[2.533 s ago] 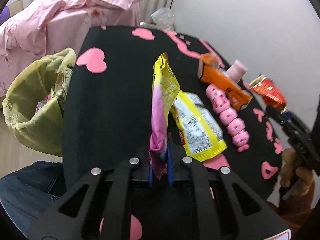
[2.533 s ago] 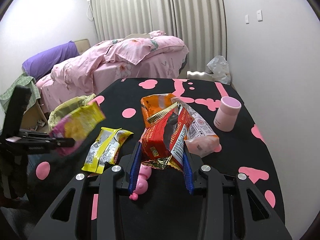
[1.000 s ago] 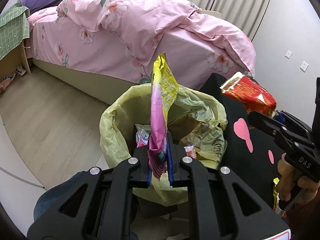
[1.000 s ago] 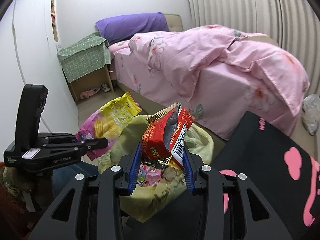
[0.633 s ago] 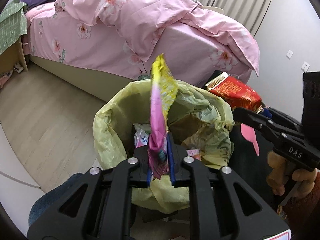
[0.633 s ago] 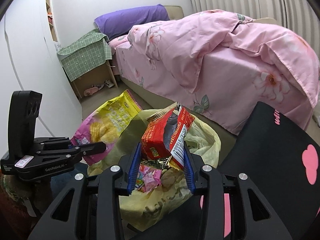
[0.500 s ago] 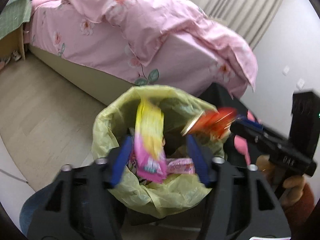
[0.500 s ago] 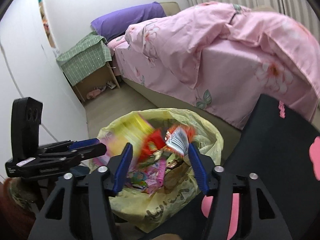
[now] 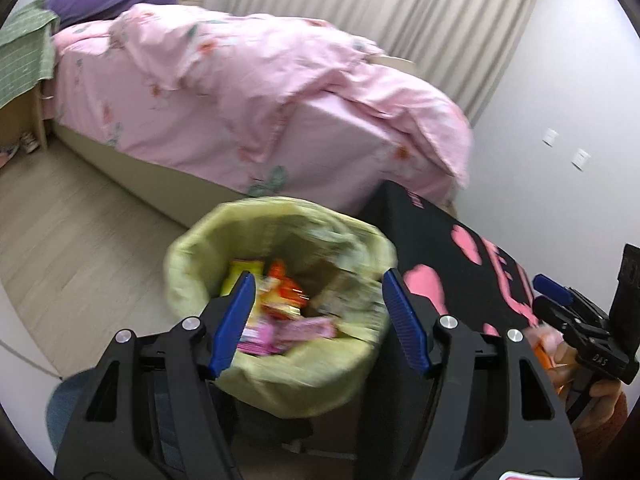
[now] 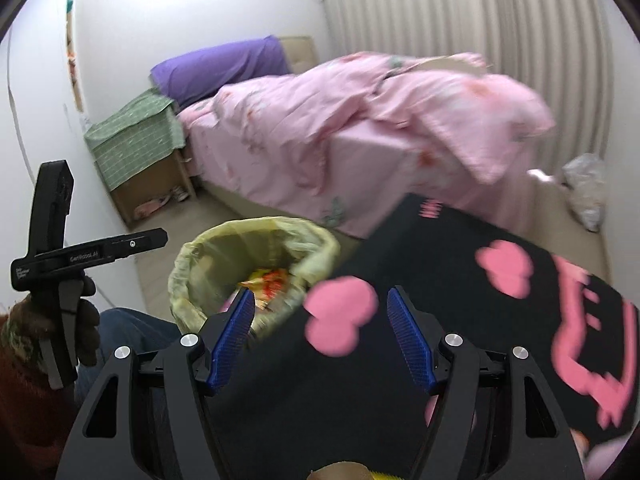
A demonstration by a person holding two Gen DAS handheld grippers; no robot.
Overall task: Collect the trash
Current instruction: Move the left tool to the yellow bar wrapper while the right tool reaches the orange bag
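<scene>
The trash bin (image 9: 276, 316), lined with a yellow-green bag (image 10: 256, 264), stands on the wooden floor (image 9: 80, 232) just beside the near edge of the black table (image 9: 460, 264); inside it lie snack wrappers (image 9: 276, 304) in yellow, orange and pink (blurred, so single pieces cannot be told apart); the bag's rim is folded over the bin's edge and its mouth is open upward.

Beyond the bin a bed (image 9: 248, 92) with a rumpled pink quilt fills the far side of the room, a purple pillow (image 10: 224, 64) at its head; a small stand draped in green checked cloth (image 10: 132, 136) sits beside the head of the bed; pleated curtains (image 10: 460, 12) cover the far wall; a crumpled clear bag (image 10: 584, 188) lies on the floor beyond the far edge of the table.

The left gripper (image 9: 316, 320) hangs over the bin's mouth, its jaws wide and opening, nothing between its blue pads (image 9: 232, 320); the right gripper (image 10: 320, 336) sits above the table's near edge beside the bin, jaws likewise wide and opening, empty; each is gripped by a hand at its handle.

The black cloth, printed with pink hearts (image 10: 340, 316), lies bare across that corner; open floor runs between bin and bed.
</scene>
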